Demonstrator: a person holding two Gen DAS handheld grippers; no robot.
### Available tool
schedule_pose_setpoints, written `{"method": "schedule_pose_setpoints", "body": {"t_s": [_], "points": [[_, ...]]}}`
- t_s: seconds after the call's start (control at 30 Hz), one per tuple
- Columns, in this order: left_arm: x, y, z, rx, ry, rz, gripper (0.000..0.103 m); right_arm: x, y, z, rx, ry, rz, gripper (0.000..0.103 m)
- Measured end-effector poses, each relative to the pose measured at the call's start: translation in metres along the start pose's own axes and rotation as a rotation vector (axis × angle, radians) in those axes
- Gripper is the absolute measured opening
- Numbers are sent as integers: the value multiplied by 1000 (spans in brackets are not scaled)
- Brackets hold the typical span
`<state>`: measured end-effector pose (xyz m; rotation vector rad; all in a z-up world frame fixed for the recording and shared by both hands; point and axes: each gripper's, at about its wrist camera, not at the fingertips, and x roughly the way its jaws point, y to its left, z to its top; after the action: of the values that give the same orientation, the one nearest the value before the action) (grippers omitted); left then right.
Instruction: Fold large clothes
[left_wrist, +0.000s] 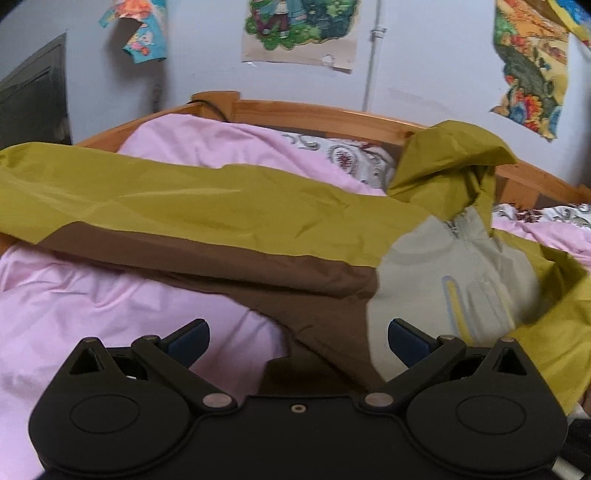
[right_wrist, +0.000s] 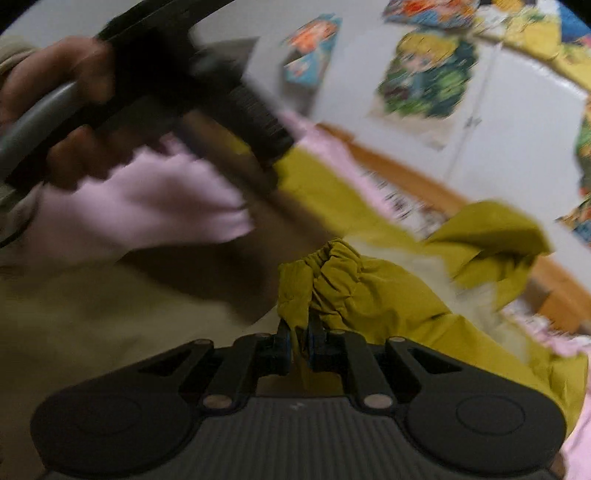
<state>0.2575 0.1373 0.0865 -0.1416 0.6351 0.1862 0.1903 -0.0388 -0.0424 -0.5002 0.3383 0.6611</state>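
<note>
A large jacket (left_wrist: 207, 206) in olive yellow, brown and pale grey lies spread on a bed with a pink cover (left_wrist: 92, 314). Its hood (left_wrist: 454, 155) stands up at the right, and a sleeve stretches left. My left gripper (left_wrist: 298, 341) is open and empty, just above the brown hem. In the right wrist view my right gripper (right_wrist: 299, 338) is shut on the jacket's gathered olive cuff (right_wrist: 325, 273), holding the sleeve up over the jacket. The left gripper's body and the person's hand (right_wrist: 55, 92) show blurred at the upper left there.
A wooden bed frame (left_wrist: 314, 114) runs along the far side against a pale wall with colourful posters (left_wrist: 299, 29). A patterned white pillow (left_wrist: 354, 155) lies near the headboard. A dark cabinet (left_wrist: 33, 99) stands at the far left.
</note>
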Motion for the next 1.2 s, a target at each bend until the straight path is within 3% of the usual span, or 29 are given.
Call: {"method": "schedule_pose_setpoints", "body": {"t_s": [0.07,0.1,0.13,0.17,0.2,0.23,0.4,0.6,0.77,0.87,0.9,1.0,1.2], "points": [[1,-5,-2,18,-6,-39,102,-10,5,-11,23,17,49,19],[2,-9,-4,31,-6,-67,102,-14,-2,-9,41,25,68,29],[3,-12,-6,49,-5,-104,102,-21,-4,-13,64,25,87,47],[3,-16,-8,64,-3,-131,102,-31,-7,-17,95,17,110,56],[3,-19,-11,81,2,-166,102,-43,-13,-21,131,11,125,74],[3,-24,-14,100,11,-202,102,-52,-19,-23,159,-2,120,83],[2,-49,-30,171,56,-347,102,-83,-24,-28,153,-9,153,88],[-9,-65,-49,227,114,-428,102,-83,-37,-37,142,62,26,88],[16,-84,-61,204,274,-464,99,-90,-67,-56,267,113,-81,91],[34,-95,-65,213,348,-460,67,-99,-97,-68,349,118,-158,93],[39,-96,-65,217,371,-455,42,-102,-109,-71,375,113,-185,94],[43,-89,-64,185,362,-441,18,-101,-153,-73,438,83,-243,95],[46,-36,-62,-103,371,-446,14,-68,-259,-70,543,12,-338,93]]}}
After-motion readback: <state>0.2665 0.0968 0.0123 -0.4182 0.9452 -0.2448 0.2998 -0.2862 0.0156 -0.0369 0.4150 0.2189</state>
